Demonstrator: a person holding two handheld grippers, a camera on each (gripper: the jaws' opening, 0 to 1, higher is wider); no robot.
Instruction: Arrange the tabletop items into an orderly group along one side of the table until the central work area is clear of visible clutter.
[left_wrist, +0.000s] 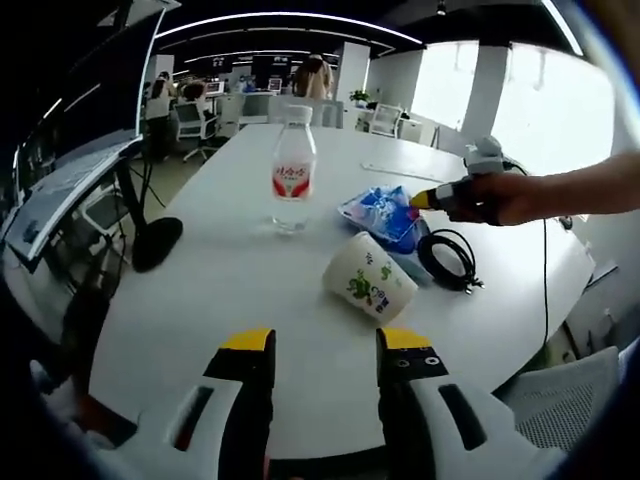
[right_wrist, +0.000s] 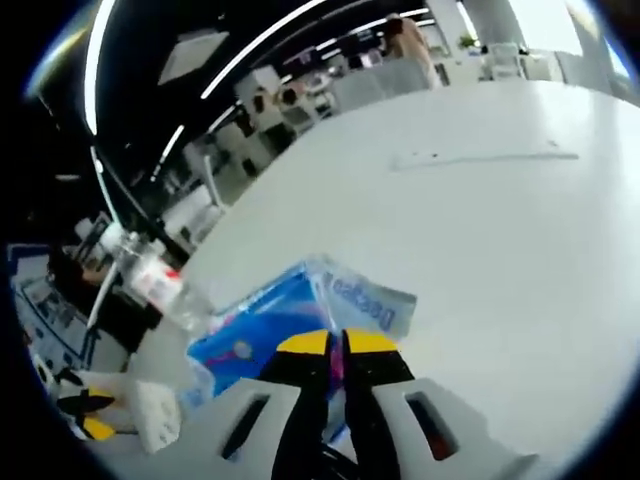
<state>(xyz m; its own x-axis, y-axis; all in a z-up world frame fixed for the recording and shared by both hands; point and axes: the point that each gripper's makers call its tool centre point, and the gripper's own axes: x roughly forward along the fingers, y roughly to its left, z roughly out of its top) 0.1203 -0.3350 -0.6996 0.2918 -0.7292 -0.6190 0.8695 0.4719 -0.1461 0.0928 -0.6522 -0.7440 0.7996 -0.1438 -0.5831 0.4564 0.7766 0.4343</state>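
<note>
On the white table (left_wrist: 200, 290): a water bottle (left_wrist: 293, 172) is standing upright, a printed paper cup (left_wrist: 370, 278) is lying on its side near the middle, a blue tissue pack (left_wrist: 385, 214) is sitting just beyond the cup, and a coiled black cable (left_wrist: 450, 258) is lying beside the pack
Right gripper (right_wrist: 335, 345): its jaws are closing nearly together on the near edge of the tissue pack (right_wrist: 290, 315), pinching the wrapper; in the left gripper view it (left_wrist: 440, 198) is reaching in from the right
Left gripper (left_wrist: 325, 345): it is hovering above the near table edge with jaws parted, holding nothing
Step in hand: seemingly taking hold of the tissue pack
Next move: probably carrying the pack to one side, keeping clear of the cable, then righting the cup
</note>
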